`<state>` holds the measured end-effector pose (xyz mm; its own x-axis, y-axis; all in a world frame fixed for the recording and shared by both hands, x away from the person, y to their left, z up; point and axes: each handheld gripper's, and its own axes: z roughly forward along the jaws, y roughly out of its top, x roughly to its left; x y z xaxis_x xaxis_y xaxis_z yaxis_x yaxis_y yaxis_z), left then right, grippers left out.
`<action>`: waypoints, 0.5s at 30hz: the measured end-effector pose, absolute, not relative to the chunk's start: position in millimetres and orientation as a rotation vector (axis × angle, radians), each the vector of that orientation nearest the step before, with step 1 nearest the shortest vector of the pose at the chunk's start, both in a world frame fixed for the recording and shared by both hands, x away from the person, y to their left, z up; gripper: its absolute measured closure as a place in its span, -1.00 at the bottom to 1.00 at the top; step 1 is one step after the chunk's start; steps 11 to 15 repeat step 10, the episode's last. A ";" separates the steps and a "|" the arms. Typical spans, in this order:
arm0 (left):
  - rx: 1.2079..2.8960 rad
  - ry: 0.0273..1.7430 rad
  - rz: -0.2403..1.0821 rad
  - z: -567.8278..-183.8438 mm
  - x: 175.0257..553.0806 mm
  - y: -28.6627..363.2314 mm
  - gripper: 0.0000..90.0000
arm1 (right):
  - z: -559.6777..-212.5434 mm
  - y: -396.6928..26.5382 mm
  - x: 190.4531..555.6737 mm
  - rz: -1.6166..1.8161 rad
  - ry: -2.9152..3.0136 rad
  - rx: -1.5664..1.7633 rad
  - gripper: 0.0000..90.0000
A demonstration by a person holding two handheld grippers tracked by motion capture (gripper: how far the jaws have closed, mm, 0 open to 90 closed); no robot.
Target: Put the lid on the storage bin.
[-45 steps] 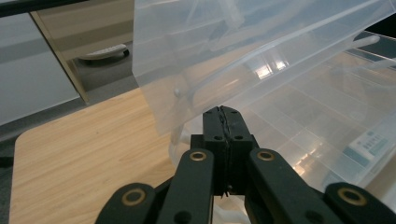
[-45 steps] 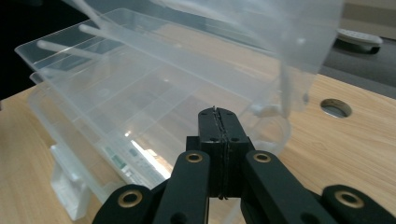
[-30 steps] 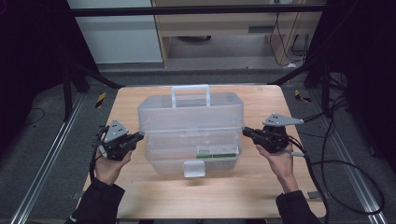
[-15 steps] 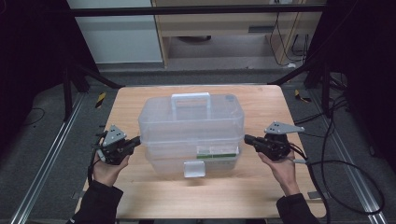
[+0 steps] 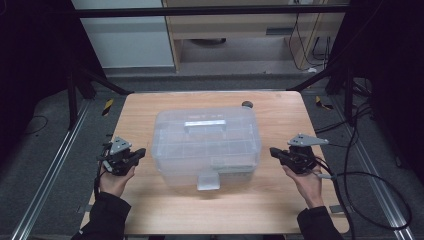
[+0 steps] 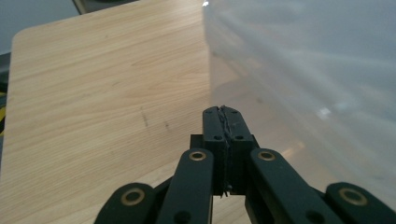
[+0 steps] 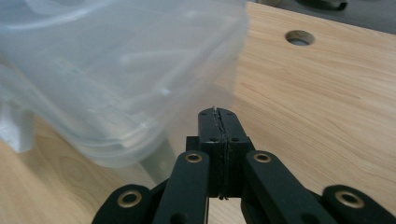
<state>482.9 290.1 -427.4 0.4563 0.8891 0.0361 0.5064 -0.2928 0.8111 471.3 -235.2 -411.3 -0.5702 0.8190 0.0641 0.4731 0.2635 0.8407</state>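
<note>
**Mia:** What do you see from up high?

**Ben:** A big see-through plastic box sits in the middle of the wooden table. It has a handle on its lid and a little latch at the front. The left gripper is just beside the box's left side. The right gripper is just beside its right side. Both point in at the box. A hand holds each one.

**Mia:** Do they touch the box?

**Ben:** From up high, neither one does. There is a small gap on each side.

**Mia:** What about the left gripper view?

**Ben:** The left gripper has its two black jaws pressed tight together. Nothing is between them. The cloudy box wall is on the right, close by. Bare table is on the left.

**Mia:** And the right gripper view?

**Ben:** The right gripper is pressed together too, with nothing in it. The box is up and to the left, near the tips. There is a round hole in the table farther off.
</note>
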 end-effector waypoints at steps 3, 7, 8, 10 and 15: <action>1.933 1.210 0.657 -435.1 485.8 296.8 0.86 | -417.5 -244.8 471.6 1.163 2.108 1.214 0.84; 1.903 1.271 0.663 -442.4 488.4 307.8 0.70 | -425.4 -255.8 473.0 1.107 2.086 1.248 0.70; 1.898 1.291 0.670 -444.7 489.5 310.4 0.64 | -427.9 -258.6 473.4 1.108 2.079 1.270 0.64; 1.897 1.312 0.690 -447.6 490.5 314.1 0.51 | -431.7 -261.7 474.2 1.093 2.059 1.284 0.45; 1.897 1.312 0.690 -447.6 490.5 314.1 0.51 | -431.7 -261.7 474.2 1.093 2.059 1.284 0.45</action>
